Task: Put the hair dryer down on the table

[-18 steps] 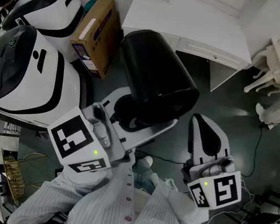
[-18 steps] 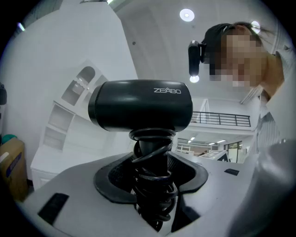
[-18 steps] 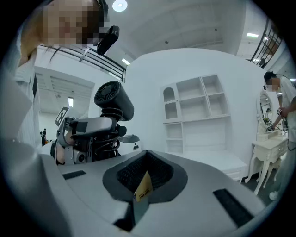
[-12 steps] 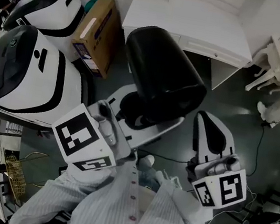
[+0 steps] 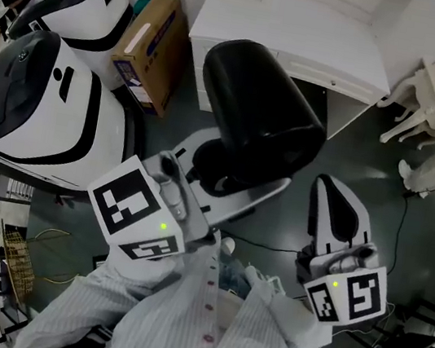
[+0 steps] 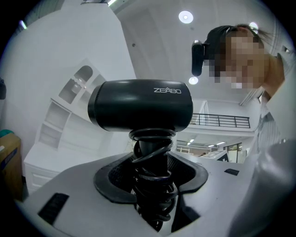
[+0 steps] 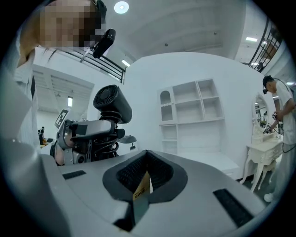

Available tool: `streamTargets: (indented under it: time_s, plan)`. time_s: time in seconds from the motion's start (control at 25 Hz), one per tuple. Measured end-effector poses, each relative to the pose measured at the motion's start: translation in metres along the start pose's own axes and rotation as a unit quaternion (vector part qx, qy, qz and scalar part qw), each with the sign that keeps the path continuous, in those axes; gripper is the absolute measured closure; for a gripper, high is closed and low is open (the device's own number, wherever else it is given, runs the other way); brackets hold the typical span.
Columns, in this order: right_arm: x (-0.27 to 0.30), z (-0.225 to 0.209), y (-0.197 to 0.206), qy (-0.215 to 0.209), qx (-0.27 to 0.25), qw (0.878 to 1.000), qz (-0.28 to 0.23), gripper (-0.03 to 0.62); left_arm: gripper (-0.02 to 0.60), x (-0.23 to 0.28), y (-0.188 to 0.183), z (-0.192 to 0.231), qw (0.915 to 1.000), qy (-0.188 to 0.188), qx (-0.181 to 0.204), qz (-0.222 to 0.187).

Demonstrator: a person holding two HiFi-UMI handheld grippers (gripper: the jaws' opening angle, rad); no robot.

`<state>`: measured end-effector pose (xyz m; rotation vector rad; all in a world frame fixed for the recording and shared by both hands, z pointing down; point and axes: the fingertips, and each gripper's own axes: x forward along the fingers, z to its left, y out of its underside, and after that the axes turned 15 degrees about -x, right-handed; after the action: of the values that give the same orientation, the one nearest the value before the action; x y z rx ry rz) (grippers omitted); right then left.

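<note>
left claw (image 6: 150,178) clamped on hair dryer (image 6: 141,105) handle, w/ coiled cord (image 6: 152,159) wound round it betw. the jaws. barrel sits above the claw, crosswise. dryer's up in the air, near white surface (image 5: 306,39). right claw (image 7: 145,178) off to the side, jaws together, small yellow tag (image 7: 142,189) at the seam.

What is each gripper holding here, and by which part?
Left gripper clamps the black hair dryer by its handle, around the cord coiled on it. Right gripper pinches only a small yellowish tag.
</note>
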<state>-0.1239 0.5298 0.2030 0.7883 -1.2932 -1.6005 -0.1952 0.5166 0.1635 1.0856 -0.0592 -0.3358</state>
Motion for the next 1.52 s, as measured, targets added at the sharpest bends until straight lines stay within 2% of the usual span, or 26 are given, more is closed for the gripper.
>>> streamTargets:
  time_s: [0.24, 0.48, 0.84, 1.2, 1.52]
  plan:
    - [-0.009, -0.008, 0.010, 0.003, 0.007, 1.000, 0.002, 0.582, 0.359, 0.005, 0.007, -0.007, 1.0000, -0.001, 0.001, -0.001]
    - [0.013, -0.023, 0.014, -0.001, 0.002, 1.000, 0.002, 0.582, 0.359, 0.014, 0.005, 0.012, 0.9999, -0.010, 0.009, 0.001]
    - [0.087, -0.064, 0.013, -0.001, -0.009, 1.000, -0.001, 0.582, 0.359, 0.051, -0.021, 0.083, 0.9999, -0.007, 0.012, 0.009]
    - [0.164, -0.136, 0.021, 0.006, -0.009, 1.000, 0.005, 0.582, 0.359, 0.122, -0.053, 0.161, 0.9997, -0.002, 0.015, 0.021]
    - [0.226, -0.174, 0.027, 0.014, -0.009, 1.000, 0.013, 0.582, 0.359, 0.160, -0.071, 0.221, 0.9991, 0.005, 0.027, 0.034]
